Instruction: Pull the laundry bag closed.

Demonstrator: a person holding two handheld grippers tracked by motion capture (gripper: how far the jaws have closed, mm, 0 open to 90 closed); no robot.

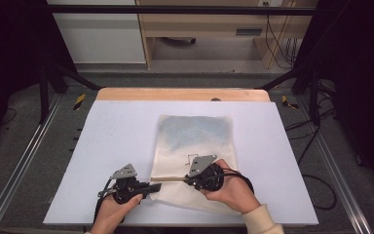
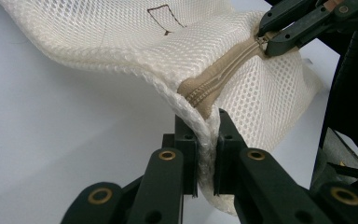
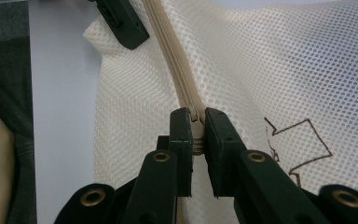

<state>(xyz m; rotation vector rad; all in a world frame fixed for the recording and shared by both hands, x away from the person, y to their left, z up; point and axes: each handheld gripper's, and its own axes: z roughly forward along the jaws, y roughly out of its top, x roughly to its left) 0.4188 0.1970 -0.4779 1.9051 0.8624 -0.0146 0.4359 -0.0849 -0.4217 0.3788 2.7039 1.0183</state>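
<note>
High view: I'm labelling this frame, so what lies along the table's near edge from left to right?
Left gripper shut on the white mesh bag's corner → tan zipper → right gripper pinching the zipper pull.

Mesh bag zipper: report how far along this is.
Done: left tool clamps the corner of the mesh bag at the zipper's end; right tool pinches the slider. In hand: slider sits partway along the tan track. Left: pull it along the rest; which way, I cannot tell.

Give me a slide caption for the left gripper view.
Left gripper pinches the mesh bag's corner while the right gripper grips its tan zipper.
</note>
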